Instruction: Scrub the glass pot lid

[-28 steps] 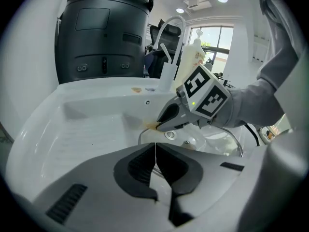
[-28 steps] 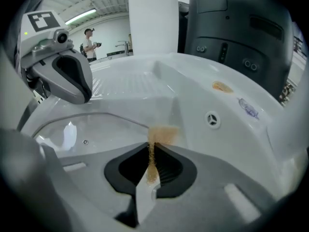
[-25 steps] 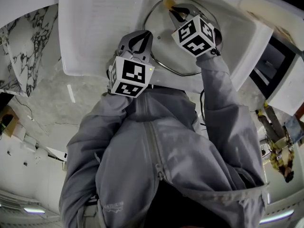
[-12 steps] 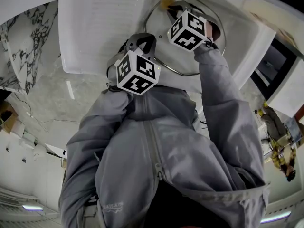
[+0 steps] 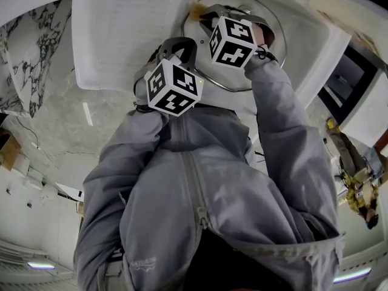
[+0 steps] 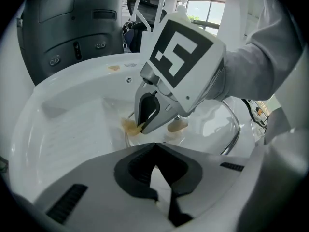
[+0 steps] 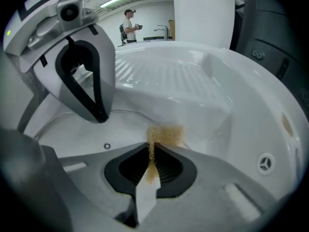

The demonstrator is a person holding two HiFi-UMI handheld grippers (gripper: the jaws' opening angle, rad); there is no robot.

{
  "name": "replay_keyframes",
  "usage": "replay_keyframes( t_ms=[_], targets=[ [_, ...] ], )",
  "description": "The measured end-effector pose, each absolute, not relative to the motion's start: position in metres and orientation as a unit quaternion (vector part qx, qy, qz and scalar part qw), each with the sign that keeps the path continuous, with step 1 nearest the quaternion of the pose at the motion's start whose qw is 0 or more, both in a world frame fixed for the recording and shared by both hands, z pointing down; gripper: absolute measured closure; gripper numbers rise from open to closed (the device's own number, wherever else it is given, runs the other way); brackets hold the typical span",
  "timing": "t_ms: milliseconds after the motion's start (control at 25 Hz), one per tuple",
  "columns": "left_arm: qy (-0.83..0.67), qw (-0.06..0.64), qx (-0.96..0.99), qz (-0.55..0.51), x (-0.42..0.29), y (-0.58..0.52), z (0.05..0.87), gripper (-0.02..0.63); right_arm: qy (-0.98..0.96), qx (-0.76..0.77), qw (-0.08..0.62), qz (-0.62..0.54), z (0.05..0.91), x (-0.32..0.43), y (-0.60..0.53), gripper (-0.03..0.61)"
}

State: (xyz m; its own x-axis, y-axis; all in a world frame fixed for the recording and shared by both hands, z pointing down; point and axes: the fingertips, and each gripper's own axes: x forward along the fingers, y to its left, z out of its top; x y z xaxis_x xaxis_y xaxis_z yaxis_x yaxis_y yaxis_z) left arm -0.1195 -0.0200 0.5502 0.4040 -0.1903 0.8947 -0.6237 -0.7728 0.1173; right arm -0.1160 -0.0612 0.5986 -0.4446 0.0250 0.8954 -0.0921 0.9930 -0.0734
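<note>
A kitchen station: white sink [image 5: 121,41], marble counter [image 5: 33,59].

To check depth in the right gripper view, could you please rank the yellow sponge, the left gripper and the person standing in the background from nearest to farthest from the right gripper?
1. The yellow sponge, centre, pinched in the jaws of the right gripper.
2. The left gripper, upper left, close by.
3. The person, top, far back.
</note>
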Motion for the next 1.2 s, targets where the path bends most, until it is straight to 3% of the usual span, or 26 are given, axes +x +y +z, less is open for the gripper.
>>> replay_keyframes(
  t_ms=[1200],
  targets=[
    [-0.221, 0.165, 0.814, 0.512, -0.105, 0.006, 0.535, 0.607, -0.859, -0.064, 0.474, 0.183, 0.539, -0.097, 0.041, 0.549]
  ],
)
